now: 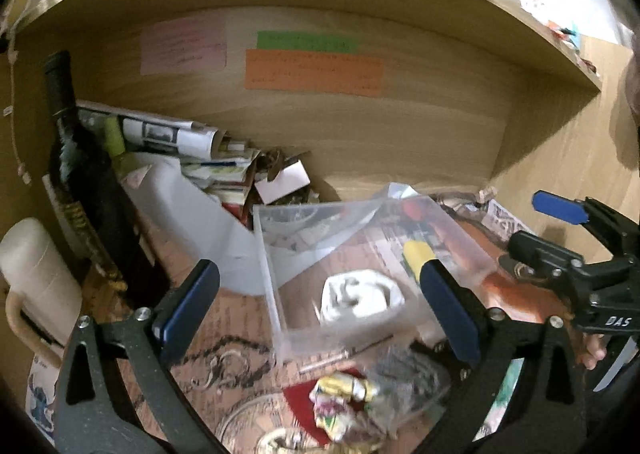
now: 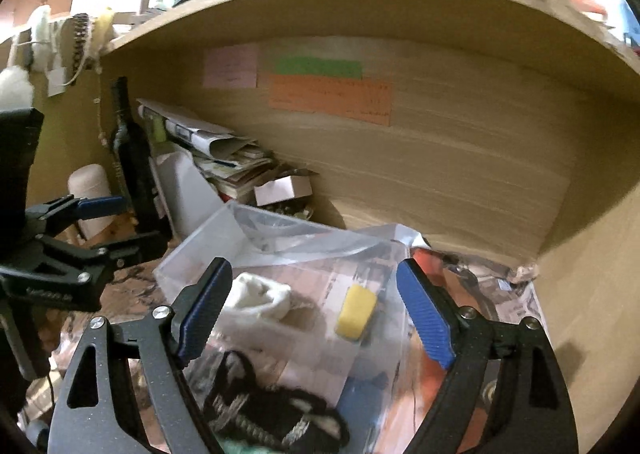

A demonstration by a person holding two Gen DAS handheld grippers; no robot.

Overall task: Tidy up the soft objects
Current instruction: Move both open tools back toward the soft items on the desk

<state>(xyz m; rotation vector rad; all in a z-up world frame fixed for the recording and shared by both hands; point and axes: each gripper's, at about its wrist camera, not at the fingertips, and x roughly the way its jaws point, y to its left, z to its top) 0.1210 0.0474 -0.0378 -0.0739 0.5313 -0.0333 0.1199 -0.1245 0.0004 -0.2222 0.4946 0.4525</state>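
A clear plastic box [image 1: 280,274] stands on the cluttered desk; its wall also shows in the right wrist view [image 2: 192,246]. Inside lie a rolled white sock [image 1: 358,296] [image 2: 260,296] and a yellow sponge [image 2: 356,312], partly seen in the left view [image 1: 416,252]. A black-and-white knitted piece [image 2: 276,410] lies near the box front. A crumpled colourful soft item [image 1: 344,394] lies in front of the box. My left gripper [image 1: 320,310] is open and empty before the box. My right gripper [image 2: 316,314] is open and empty over the box; it shows from the side in the left view [image 1: 560,214].
A dark wine bottle [image 1: 80,182], a white jug [image 1: 200,214], rolled papers [image 1: 168,134] and a small box [image 1: 284,182] crowd the back left. A cream mug [image 1: 36,278] stands far left. Coloured notes [image 1: 312,70] hang on the wooden back panel. A shelf runs overhead.
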